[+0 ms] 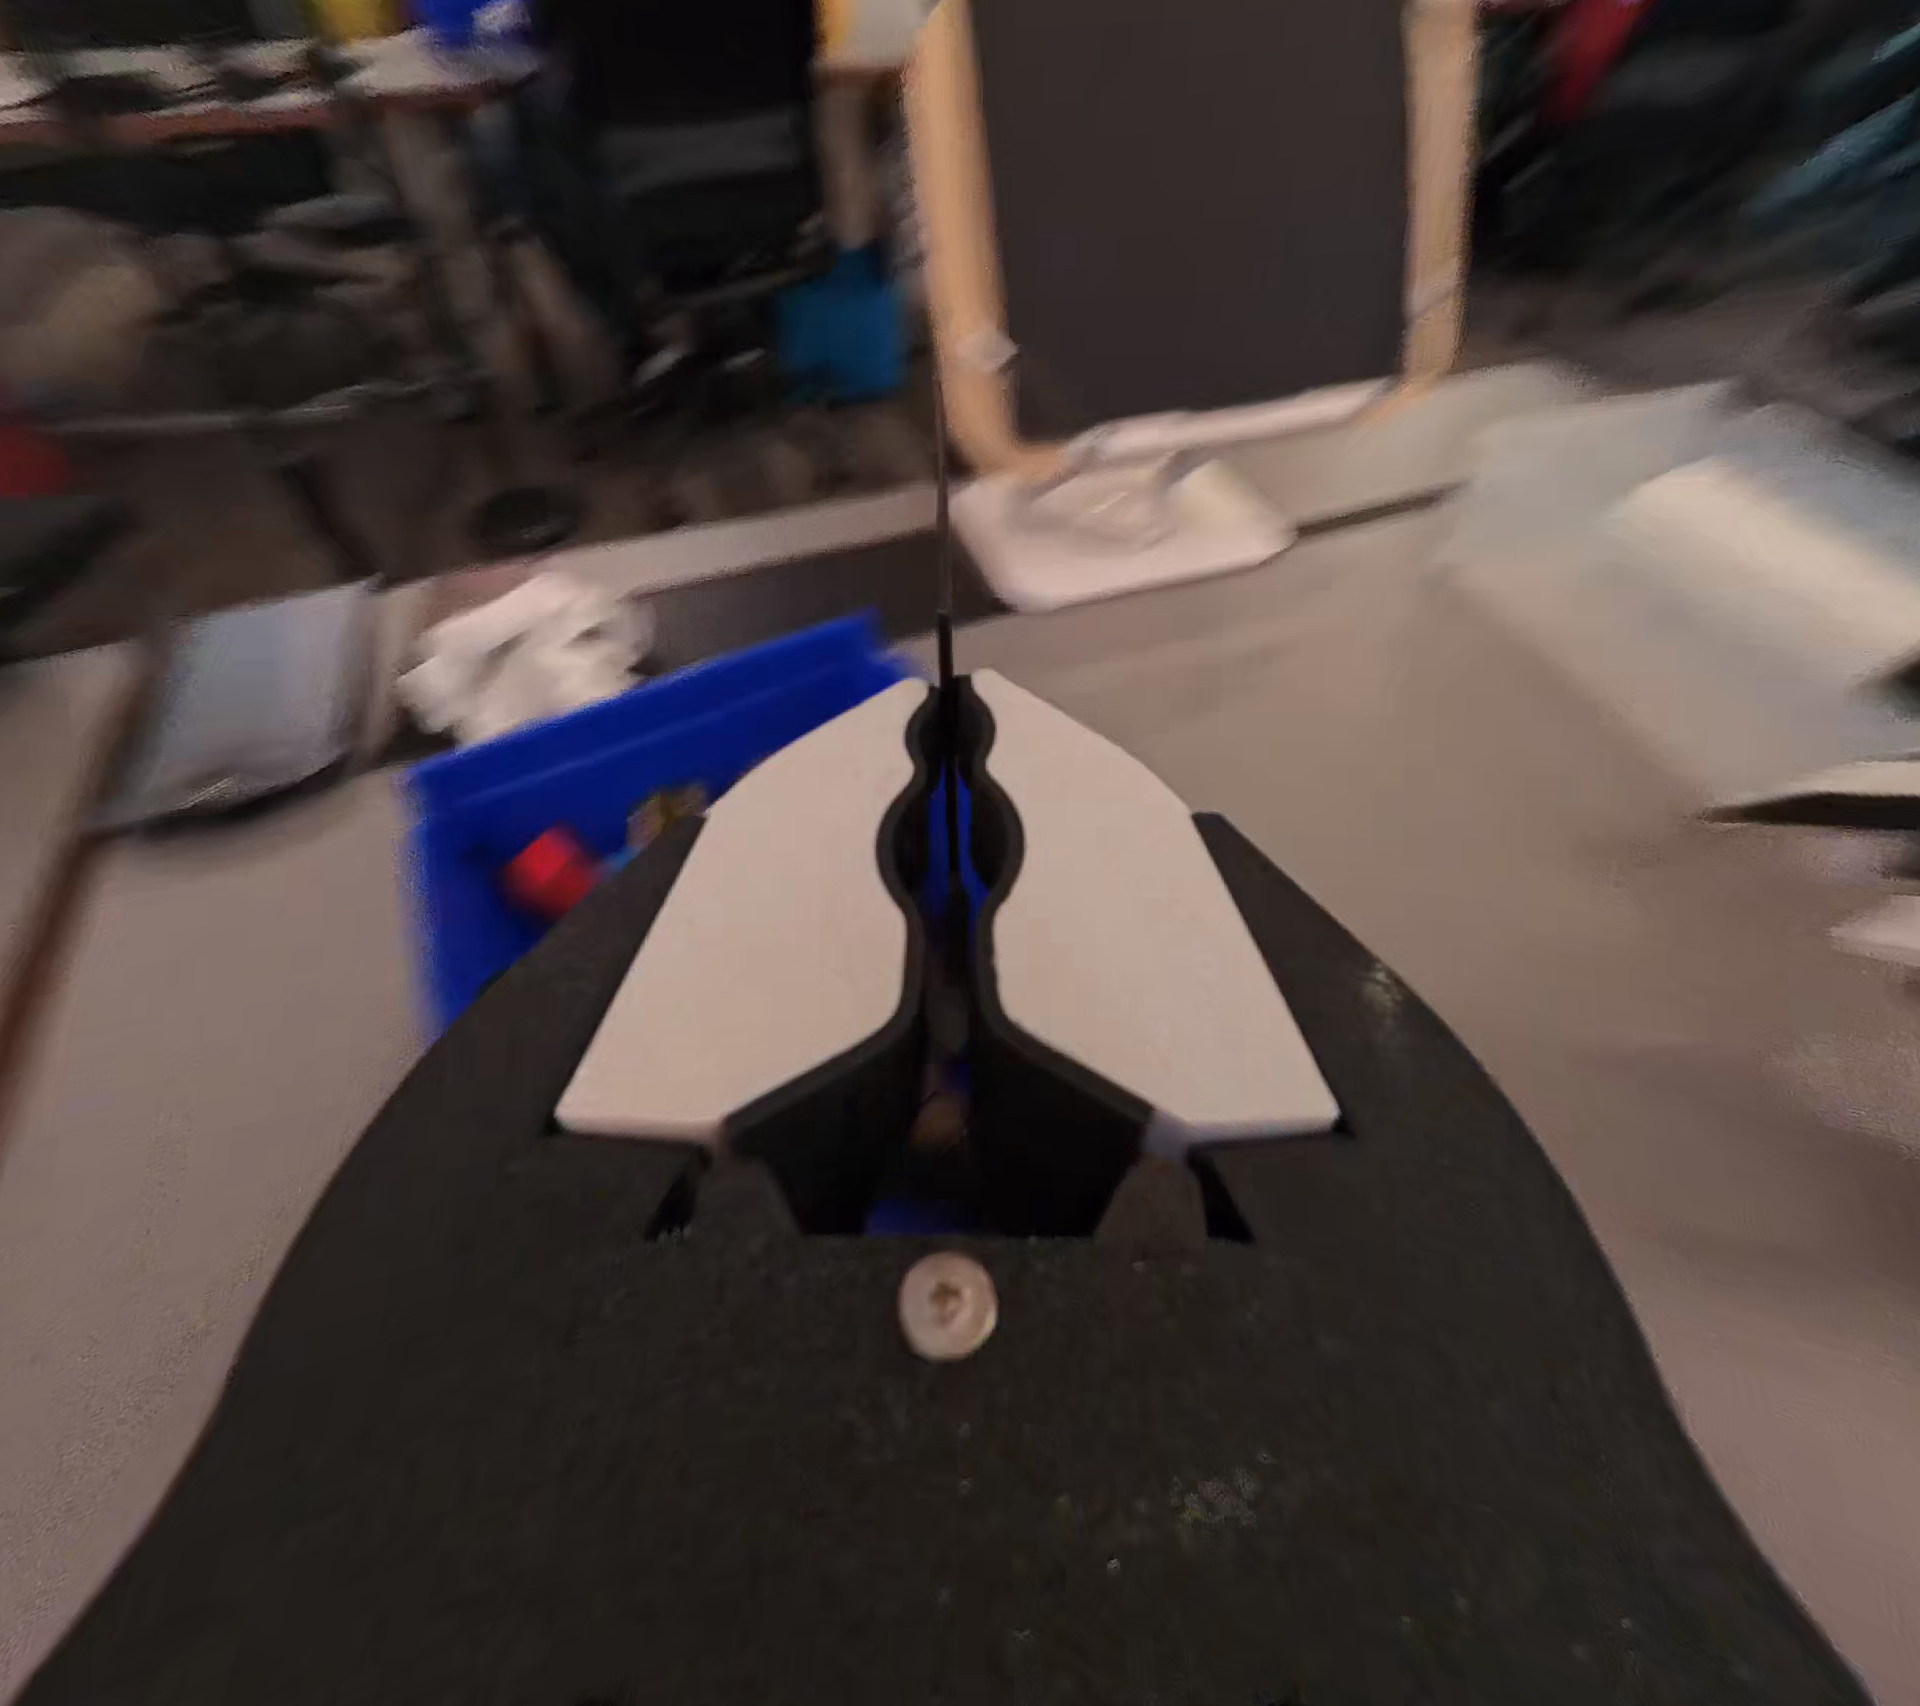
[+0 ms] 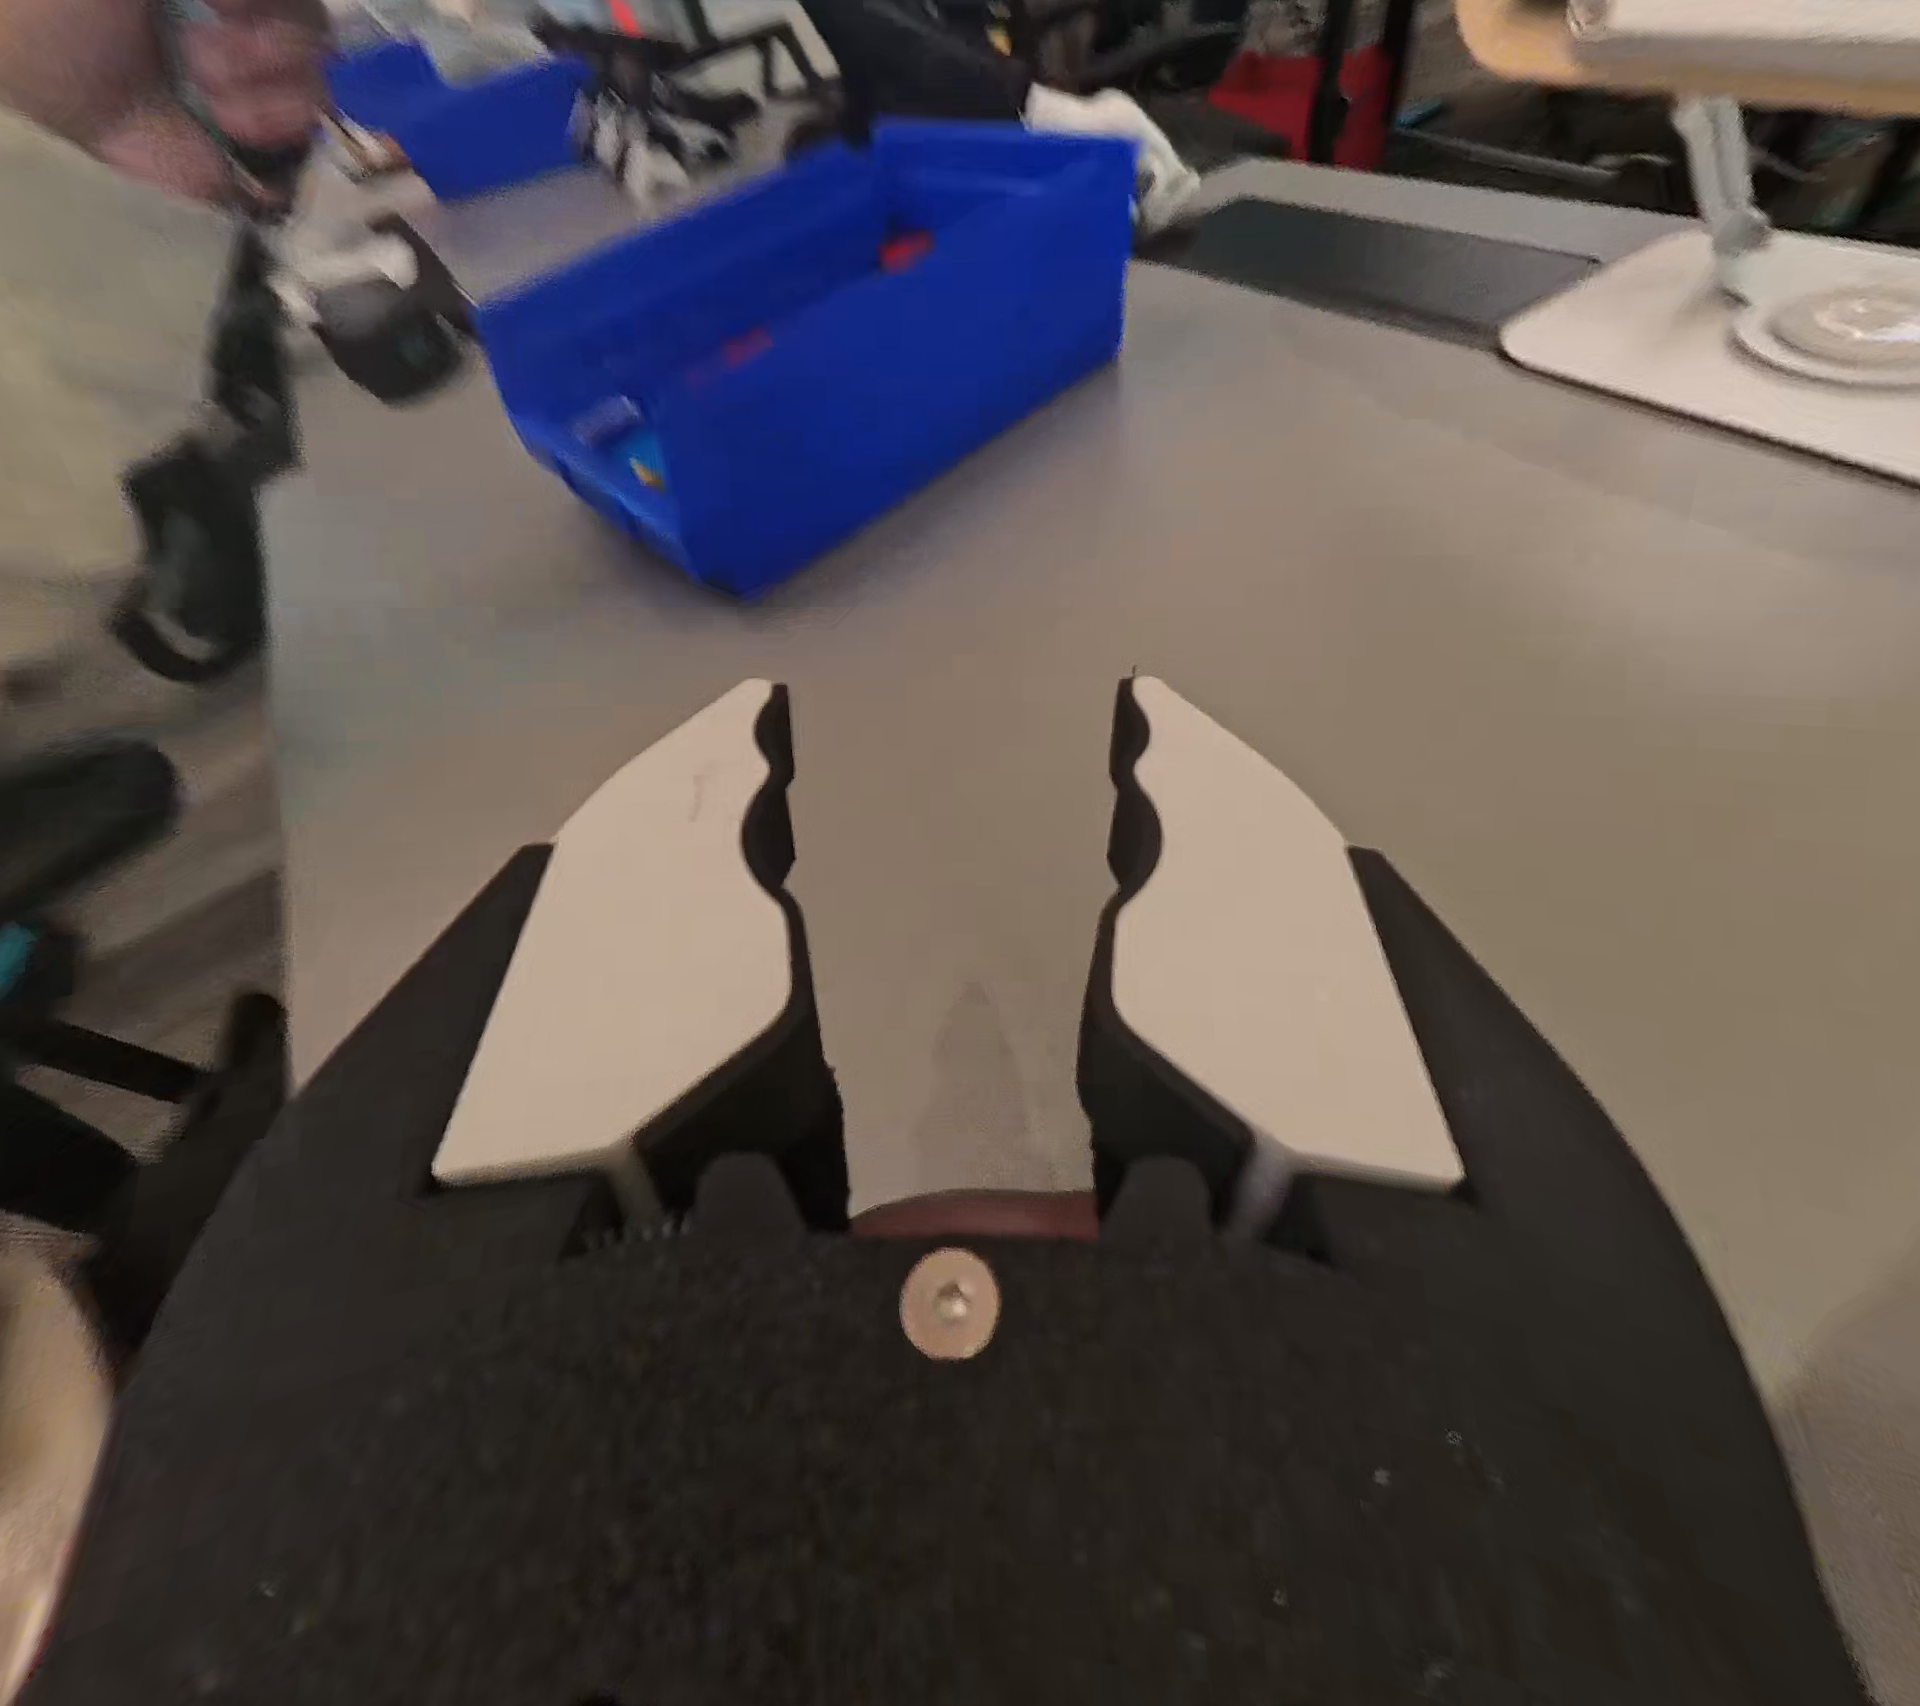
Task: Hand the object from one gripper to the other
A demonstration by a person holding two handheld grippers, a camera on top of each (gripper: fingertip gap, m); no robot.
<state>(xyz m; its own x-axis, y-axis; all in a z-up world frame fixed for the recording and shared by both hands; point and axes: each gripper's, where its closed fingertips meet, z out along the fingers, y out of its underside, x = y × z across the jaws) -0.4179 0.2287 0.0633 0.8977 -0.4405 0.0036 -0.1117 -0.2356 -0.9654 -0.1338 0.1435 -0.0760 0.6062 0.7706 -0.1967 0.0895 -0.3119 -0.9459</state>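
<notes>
thin black rod-like object (image 1: pixel 943 513) — pinched at the very tips of the left gripper (image 1: pixel 948 690), its length standing up and away from the closed fingers; too slim and blurred to say what it is. the left jaws are pressed together on it, with only the scalloped gaps between the pads showing open. behind and to the left of those fingers sits a blue bin (image 1: pixel 623 783) with a red piece inside, resting on the grey table (image 1: pixel 1351 825). right gripper (image 2: pixel 954 700) is spread wide and empty, bare tabletop visible between its fingers; from the right wrist view the same blue bin (image 2: pixel 831 368) lies ahead, well apart. the left gripper is not clearly made out in that view. judgement: handover not yet made — the receiver is ready but the two grippers have not met. risks: the object is so thin that the right pads could close beside it rather than on it; held only at the tips, it may pivot or slip if nudged; heavy blur suggests fast motion, which could spoil alignment.
</notes>
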